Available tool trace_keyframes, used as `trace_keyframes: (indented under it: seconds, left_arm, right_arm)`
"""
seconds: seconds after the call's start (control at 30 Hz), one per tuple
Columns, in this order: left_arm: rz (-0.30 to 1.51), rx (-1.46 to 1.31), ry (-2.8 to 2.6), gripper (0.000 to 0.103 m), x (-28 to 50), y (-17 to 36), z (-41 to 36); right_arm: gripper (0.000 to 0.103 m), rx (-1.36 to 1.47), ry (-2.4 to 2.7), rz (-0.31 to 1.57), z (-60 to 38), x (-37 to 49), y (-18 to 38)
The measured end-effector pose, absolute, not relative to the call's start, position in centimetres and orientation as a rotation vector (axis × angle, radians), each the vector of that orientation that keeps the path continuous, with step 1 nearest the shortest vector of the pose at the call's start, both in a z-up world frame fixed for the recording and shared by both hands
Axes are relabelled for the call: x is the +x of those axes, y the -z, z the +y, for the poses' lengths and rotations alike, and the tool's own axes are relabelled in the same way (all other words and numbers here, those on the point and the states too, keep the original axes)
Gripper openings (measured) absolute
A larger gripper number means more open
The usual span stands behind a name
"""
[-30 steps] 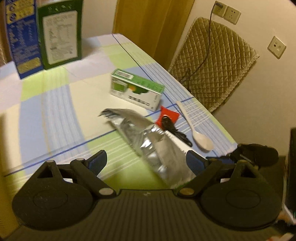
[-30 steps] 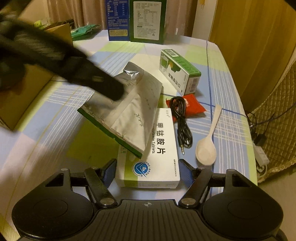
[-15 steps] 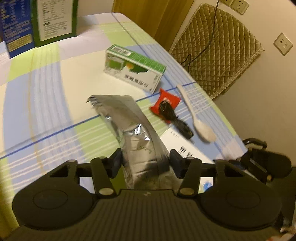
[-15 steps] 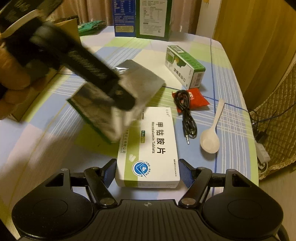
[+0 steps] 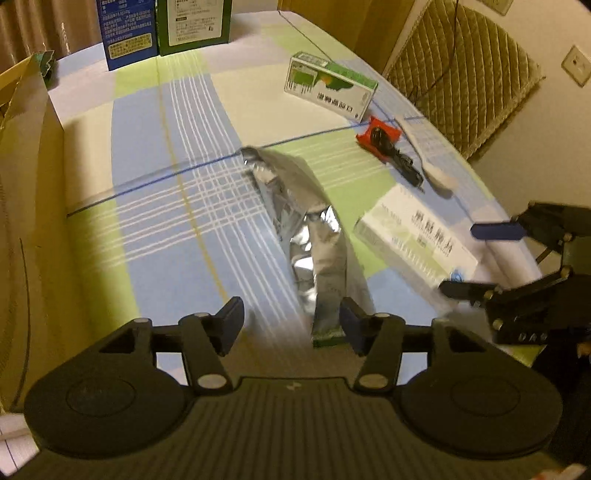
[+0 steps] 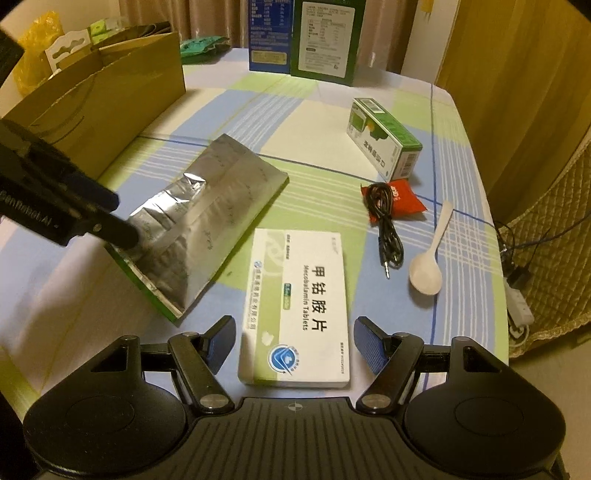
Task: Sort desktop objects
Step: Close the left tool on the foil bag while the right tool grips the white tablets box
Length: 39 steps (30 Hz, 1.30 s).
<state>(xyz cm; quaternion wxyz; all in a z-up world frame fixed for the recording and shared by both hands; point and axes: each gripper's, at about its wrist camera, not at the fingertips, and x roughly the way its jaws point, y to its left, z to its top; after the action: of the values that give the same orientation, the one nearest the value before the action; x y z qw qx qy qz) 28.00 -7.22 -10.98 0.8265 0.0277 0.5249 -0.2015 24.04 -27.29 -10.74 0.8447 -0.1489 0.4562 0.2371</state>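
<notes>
A silver foil pouch [image 6: 199, 218] lies flat on the checked tablecloth; it also shows in the left wrist view [image 5: 306, 236]. My left gripper [image 5: 291, 321] is open, its right finger beside the pouch's near end, not clamping it. It shows at the left in the right wrist view [image 6: 92, 218]. My right gripper [image 6: 295, 341] is open, with the near end of a white tablet box [image 6: 299, 302] between its fingers. The box also shows in the left wrist view [image 5: 413, 240].
A green and white carton [image 6: 384, 144], a red packet [image 6: 404, 197] with a black cable [image 6: 386, 229] and a white spoon [image 6: 428, 266] lie to the right. A brown paper bag [image 6: 96, 107] stands left. Blue [image 6: 267, 33] and green [image 6: 327, 37] boxes stand at the back.
The left gripper, shut on the pouch half a second ago, has opened. The pouch has moved left, off the tablet box, and lies flat. The right gripper has barely moved.
</notes>
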Motion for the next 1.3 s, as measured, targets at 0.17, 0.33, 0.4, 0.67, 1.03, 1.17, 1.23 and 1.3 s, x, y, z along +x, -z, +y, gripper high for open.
trace_keyframes:
  seconds: [0.17,0.33,0.4,0.67,1.03,1.17,1.23,1.3]
  left_arm:
    - [1.112,0.064,0.458,0.067,30.3,10.9,-8.9]
    - [1.155,0.061,0.483,0.070,33.0,12.5,-10.6]
    - [1.178,0.066,0.481,0.070,33.9,13.4,-11.1]
    - [1.215,0.076,0.503,0.065,35.5,15.8,-11.9]
    - [1.218,0.199,0.559,0.039,33.1,14.7,-11.2]
    - [1.229,0.240,0.574,0.041,31.9,14.6,-10.7]
    - [1.232,0.231,0.565,0.046,32.2,14.5,-10.6]
    - [1.231,0.231,0.555,0.047,32.6,14.5,-10.7]
  right_arm:
    - [0.072,-0.303,-0.493,0.962,-27.2,24.5,10.8]
    - [0.076,-0.300,-0.503,0.961,-27.0,25.6,11.6]
    - [0.076,-0.291,-0.508,0.961,-27.0,26.1,11.9]
    - [0.076,-0.298,-0.524,0.972,-26.3,27.7,13.2]
    - [0.068,-0.292,-0.524,0.994,-26.4,27.5,13.5]
    - [0.068,-0.281,-0.514,0.990,-26.6,27.3,13.6]
    - [0.068,-0.275,-0.507,0.993,-26.5,27.5,13.7]
    - [0.069,-0.280,-0.508,0.992,-26.3,27.6,13.7]
